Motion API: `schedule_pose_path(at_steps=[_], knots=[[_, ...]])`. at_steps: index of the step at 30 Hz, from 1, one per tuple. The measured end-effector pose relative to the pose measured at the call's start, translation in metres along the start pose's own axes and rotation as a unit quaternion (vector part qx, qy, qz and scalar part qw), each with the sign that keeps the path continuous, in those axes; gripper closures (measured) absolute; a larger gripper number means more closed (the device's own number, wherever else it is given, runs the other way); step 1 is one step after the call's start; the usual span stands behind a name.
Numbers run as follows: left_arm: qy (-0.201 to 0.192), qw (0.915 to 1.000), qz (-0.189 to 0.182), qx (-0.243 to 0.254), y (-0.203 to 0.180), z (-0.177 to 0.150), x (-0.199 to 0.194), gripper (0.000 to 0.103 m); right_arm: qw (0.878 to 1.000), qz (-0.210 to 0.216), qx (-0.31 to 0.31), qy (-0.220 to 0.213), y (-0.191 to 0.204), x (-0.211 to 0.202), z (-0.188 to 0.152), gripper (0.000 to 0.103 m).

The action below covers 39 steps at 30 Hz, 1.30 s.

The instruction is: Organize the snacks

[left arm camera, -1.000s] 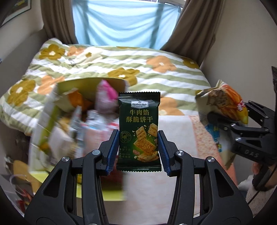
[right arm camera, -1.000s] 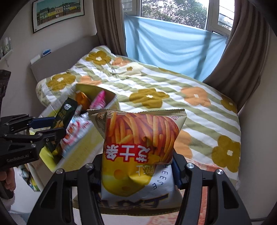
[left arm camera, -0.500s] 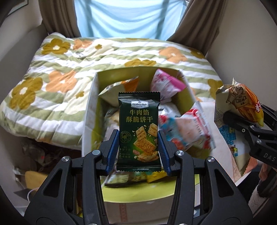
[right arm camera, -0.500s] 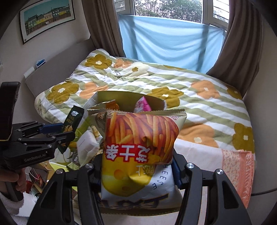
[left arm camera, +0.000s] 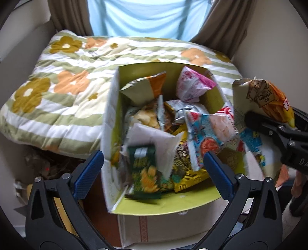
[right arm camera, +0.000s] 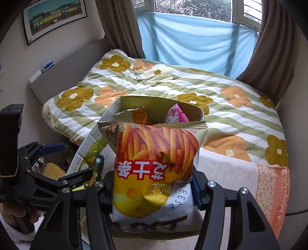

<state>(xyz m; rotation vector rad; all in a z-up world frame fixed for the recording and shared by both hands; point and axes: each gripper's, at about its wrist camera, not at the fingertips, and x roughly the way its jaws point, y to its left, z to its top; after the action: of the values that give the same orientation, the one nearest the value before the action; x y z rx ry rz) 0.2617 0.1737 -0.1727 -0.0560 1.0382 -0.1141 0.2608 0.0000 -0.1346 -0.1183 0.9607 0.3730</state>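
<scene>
Green biscuit packet now loose between parted left gripper jaws.

Right gripper fingers clamp fries snack bag; snack box behind, on floral quilt.

A home bedroom is shown: ahead of the jaws, a bed is covered by a green-striped quilt printed with orange and mustard flowers. Beyond it, a window is flanked by brown curtains, and a framed townscape picture is hung on the wall.
</scene>
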Motion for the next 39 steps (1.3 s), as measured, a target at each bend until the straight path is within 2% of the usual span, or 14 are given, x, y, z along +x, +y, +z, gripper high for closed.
schedule_pose_path(at_steps=[2,10,12,13,14,15,17,19,26,31,34,39], knots=[[-0.001,0.9999,0.011,-0.005,0.002,-0.003,-0.003,0.0,1.0,0.003,-0.003,-0.001,0.0,0.0,0.001,0.048],[-0.011,0.9991,0.014,-0.038,0.018,-0.008,-0.014,0.0,1.0,0.023,-0.017,-0.001,0.013,0.012,0.019,0.048],[-0.014,0.9989,0.021,-0.04,0.021,-0.01,-0.018,0.0,0.999,0.022,-0.023,-0.004,0.018,0.016,0.025,0.045],[-0.015,0.9988,0.024,-0.041,0.022,-0.01,-0.019,0.0,0.999,0.024,-0.027,-0.007,0.02,0.017,0.027,0.043],[-0.015,0.9986,0.027,-0.042,0.024,-0.011,-0.02,0.0,0.999,0.03,-0.028,-0.01,0.022,0.018,0.029,0.03],[-0.015,0.9985,0.029,-0.043,0.025,-0.011,-0.02,0.0,0.999,0.038,-0.029,-0.012,0.023,0.019,0.03,0.012],[-0.014,0.9983,0.032,-0.046,0.028,-0.012,-0.021,0.0,0.998,0.046,-0.026,-0.021,0.024,0.017,0.03,0.002],[-0.012,0.9983,0.032,-0.048,0.03,-0.013,-0.021,0.0,0.998,0.044,-0.023,-0.034,0.023,0.011,0.028,0.002],[-0.011,0.999,0.029,-0.031,0.027,-0.015,-0.019,0.0,0.999,0.036,0.011,-0.026,0.011,0.006,0.013,0.002],[-0.01,0.9995,0.028,-0.011,0.019,-0.016,-0.018,0.0,0.999,0.024,0.032,-0.037,0.008,-0.009,0.001,0.002],[-0.018,0.9992,0.036,0.003,0.009,-0.018,-0.024,0.0,0.998,0.017,0.039,-0.045,0.005,-0.021,-0.007,0.002],[-0.061,0.9975,0.03,0.018,-0.016,-0.019,-0.061,0.0,0.995,0.0,0.059,-0.082,-0.008,-0.066,-0.023,0.002]])
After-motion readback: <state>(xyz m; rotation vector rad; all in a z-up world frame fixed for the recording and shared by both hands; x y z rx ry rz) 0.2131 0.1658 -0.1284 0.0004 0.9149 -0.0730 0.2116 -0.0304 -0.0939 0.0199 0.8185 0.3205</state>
